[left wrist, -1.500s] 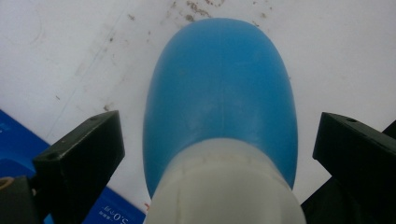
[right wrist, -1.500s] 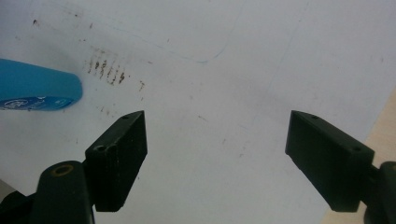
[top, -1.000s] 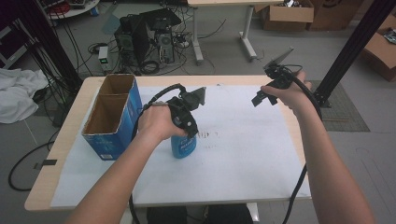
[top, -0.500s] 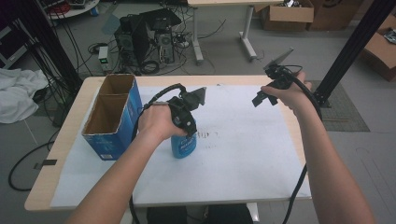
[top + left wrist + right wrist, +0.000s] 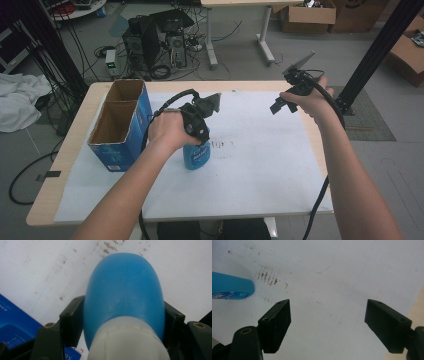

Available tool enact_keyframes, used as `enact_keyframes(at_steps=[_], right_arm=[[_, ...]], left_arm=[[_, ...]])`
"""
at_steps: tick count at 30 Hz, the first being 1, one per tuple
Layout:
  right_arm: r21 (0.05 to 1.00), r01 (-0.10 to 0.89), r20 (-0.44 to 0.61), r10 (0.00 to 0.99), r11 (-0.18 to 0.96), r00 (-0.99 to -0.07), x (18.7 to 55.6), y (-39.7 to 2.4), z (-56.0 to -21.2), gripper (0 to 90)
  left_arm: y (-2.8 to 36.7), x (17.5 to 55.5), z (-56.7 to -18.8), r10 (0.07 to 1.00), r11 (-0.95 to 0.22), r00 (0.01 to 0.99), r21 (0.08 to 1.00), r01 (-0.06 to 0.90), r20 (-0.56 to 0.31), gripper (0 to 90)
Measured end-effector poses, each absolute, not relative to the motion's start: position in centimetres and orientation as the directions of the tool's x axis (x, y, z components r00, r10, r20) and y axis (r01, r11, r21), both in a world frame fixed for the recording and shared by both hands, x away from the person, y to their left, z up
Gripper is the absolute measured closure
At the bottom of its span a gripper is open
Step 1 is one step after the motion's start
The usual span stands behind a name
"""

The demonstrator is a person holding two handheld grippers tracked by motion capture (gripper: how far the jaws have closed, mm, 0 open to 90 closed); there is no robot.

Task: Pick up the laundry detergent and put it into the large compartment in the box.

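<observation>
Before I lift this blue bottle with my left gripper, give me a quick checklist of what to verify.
1. Left gripper jaws have just been closing, and the pads now press both sides of the blue bottle: ok.
2. Bottle upright on the white sheet: ok.
3. Cap tight: cannot tell.
4. Right gripper open, holding nothing, well apart from the bottle: ok.
5. Blue box open on top, beside the bottle: ok.

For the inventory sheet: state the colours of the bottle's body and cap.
The bottle has a blue body and a white cap, clearest in the left gripper view.
</observation>
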State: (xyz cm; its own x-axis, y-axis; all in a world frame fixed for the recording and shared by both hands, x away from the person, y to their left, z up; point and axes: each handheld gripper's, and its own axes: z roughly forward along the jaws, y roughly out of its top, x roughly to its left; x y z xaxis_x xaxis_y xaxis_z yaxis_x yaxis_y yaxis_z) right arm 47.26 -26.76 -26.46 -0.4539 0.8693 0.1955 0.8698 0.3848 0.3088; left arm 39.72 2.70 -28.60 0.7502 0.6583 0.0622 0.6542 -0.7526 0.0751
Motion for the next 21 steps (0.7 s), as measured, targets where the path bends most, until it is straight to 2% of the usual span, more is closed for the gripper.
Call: enact_keyframes(at_steps=[4, 21], right_arm=[[0.309, 0.87, 0.196, 0.87, 0.383, -0.452, 47.27, -26.81, -26.45, 21.2], [0.311, 0.871, 0.199, 0.87, 0.38, -0.451, 47.25, -27.0, -26.36, 21.5]], left_arm=[[2.53, 39.67, -28.56, 0.648, -0.761, 0.759, 0.075, 0.644, 0.068, 37.4], [2.13, 39.49, -28.3, 0.628, -0.778, 0.773, 0.055, 0.626, 0.089, 38.2]])
